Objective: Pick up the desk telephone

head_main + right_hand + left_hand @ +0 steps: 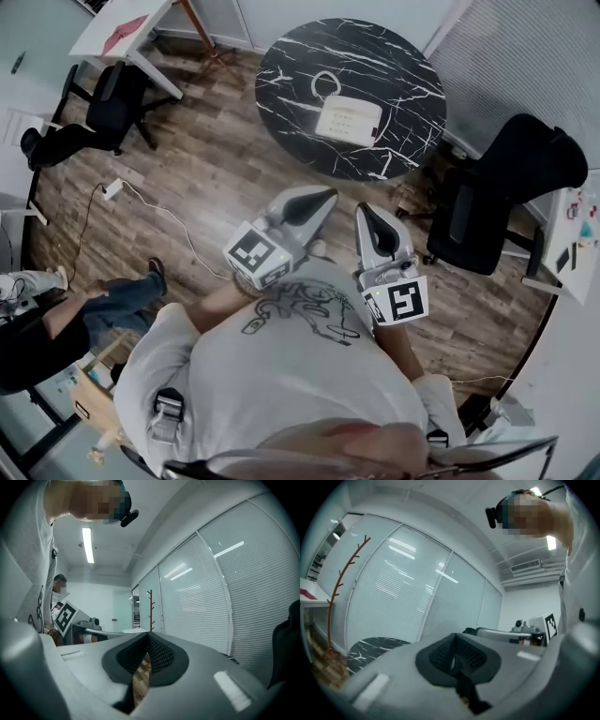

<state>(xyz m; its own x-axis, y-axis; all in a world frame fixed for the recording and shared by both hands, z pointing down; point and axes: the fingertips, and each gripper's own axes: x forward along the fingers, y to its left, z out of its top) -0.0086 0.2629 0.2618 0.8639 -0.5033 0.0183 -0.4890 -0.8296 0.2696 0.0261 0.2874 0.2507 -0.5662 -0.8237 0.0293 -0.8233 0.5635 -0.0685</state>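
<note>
Standing well apart from the round black marble bench (403, 70), where the desk telephone (349, 120) sits, the person holds left claw (322, 197) and right claw (368, 212) level at chest height, both closed on nothing, probably a ready pose before any reach.

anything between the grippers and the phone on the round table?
Nothing visible does. The left gripper and right gripper are shut and empty, short of the table. Only bare floor and the table's near rim lie before the telephone. The black chair stands off to the right.
</note>
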